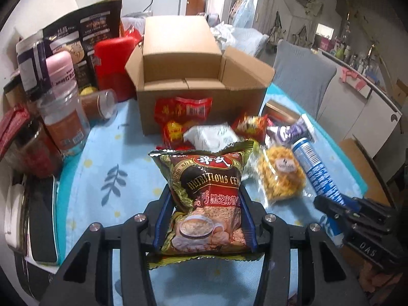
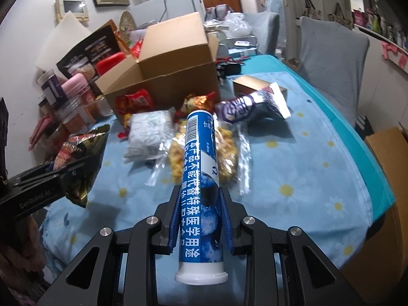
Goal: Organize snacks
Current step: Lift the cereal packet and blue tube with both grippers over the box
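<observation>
One open cardboard box (image 1: 199,86), bare inside, snack packets (image 1: 183,112) in front.

Glossy foil cereal bag (image 1: 206,193), slick plastic tube (image 2: 201,176) – matt corrugated cardboard box (image 1: 201,81), soft printed tablecloth (image 2: 306,153)

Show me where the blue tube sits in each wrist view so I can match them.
Left wrist: blue tube at right, slanting toward the lower right edge into the right gripper.
Right wrist: blue tube centre, running up the middle from that gripper.
Shared landmark: open cardboard box.
</observation>
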The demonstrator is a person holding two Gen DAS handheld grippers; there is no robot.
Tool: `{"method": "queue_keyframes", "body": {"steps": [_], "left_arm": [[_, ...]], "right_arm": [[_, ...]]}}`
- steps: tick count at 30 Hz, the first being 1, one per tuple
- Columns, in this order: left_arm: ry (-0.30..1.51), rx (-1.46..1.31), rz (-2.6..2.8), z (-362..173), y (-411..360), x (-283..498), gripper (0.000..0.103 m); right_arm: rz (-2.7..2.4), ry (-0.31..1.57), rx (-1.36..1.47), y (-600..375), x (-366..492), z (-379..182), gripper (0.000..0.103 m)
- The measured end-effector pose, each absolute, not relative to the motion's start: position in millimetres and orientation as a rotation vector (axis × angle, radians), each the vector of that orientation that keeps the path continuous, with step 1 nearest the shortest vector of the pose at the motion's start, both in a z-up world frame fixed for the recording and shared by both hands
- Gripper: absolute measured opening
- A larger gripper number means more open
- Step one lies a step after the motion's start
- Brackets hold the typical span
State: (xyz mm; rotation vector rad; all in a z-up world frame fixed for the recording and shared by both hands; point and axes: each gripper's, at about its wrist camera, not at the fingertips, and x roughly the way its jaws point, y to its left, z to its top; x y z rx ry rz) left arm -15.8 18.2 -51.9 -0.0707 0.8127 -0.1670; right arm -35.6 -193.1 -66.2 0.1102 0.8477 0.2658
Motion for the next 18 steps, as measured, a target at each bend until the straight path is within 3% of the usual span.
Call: {"method": "queue_keyframes", "body": {"steps": [18], "left_arm": [[0.587,-0.077,-0.208,28,17,40,0.048]], "right_arm": [[0.378,0.651,0.025,-161,26,7,0.028]]}}
